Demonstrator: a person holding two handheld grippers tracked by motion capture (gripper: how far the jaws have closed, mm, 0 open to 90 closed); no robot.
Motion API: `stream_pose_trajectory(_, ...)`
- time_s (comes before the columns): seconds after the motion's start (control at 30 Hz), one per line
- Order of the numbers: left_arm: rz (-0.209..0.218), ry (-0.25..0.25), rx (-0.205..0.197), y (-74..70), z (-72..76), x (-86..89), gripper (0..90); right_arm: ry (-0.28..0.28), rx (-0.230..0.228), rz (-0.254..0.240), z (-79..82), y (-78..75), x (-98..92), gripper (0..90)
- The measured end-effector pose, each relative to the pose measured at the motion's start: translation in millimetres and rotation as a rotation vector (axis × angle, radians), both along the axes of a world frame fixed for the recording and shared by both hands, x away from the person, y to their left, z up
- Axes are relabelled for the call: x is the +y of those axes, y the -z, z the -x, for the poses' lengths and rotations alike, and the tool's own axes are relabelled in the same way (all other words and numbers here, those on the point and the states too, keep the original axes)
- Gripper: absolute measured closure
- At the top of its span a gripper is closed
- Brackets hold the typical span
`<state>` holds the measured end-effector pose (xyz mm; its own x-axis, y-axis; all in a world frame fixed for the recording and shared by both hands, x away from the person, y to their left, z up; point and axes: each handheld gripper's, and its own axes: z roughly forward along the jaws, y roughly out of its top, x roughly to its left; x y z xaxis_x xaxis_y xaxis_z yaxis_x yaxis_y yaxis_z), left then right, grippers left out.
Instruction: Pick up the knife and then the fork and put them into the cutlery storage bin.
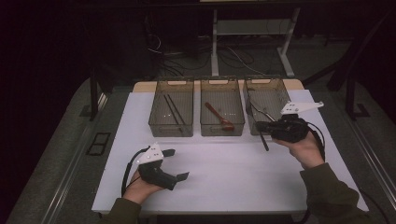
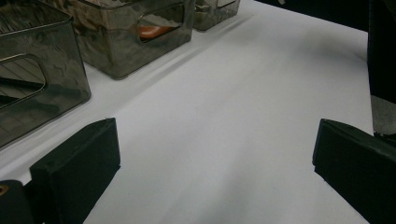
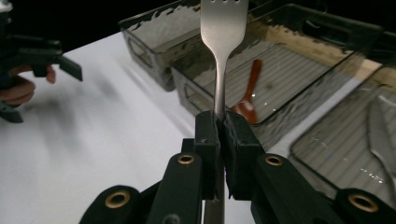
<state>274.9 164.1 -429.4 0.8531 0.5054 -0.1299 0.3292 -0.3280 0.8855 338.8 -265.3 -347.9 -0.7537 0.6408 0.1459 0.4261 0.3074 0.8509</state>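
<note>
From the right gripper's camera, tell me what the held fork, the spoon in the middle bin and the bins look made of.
Fork: looks like metal, brushed silvery, with a dull sheen along the handle.
Spoon: reddish-brown, glossy; lacquered wood or plastic, hard to say which.
Bins: smoky see-through plastic by the look, glossy wavy walls, ribbed floor showing through.

Worktop (image 1: 219,172): white, flat, rectangular. Three smoky translucent plastic bins are set directly on it in a row along the far edge: left bin (image 1: 171,125), middle bin (image 1: 222,127), right bin (image 1: 252,125), standing just beside one another. The near portion is left bare.
</note>
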Motion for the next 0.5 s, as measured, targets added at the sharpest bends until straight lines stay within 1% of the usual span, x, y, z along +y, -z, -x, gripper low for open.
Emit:
stream_pose_trajectory(0.17, -0.002, 0.002, 0.001, 0.3, 0.1, -0.5, 0.0, 0.051, -0.03, -0.008, -2.4, -1.7, -9.5, 83.2)
stream_pose_trajectory(0.33, -0.006, 0.004, 0.001, 0.4, -0.3, -0.6, 0.0, 0.115, -0.059, -0.008, -5.6, -3.6, -17.8, 83.2)
stream_pose_trajectory(0.5, -0.001, 0.004, 0.004, 0.8, -0.3, -1.2, 0.0, 0.166, -0.083, -0.019, -10.6, -5.9, -25.7, 83.2)
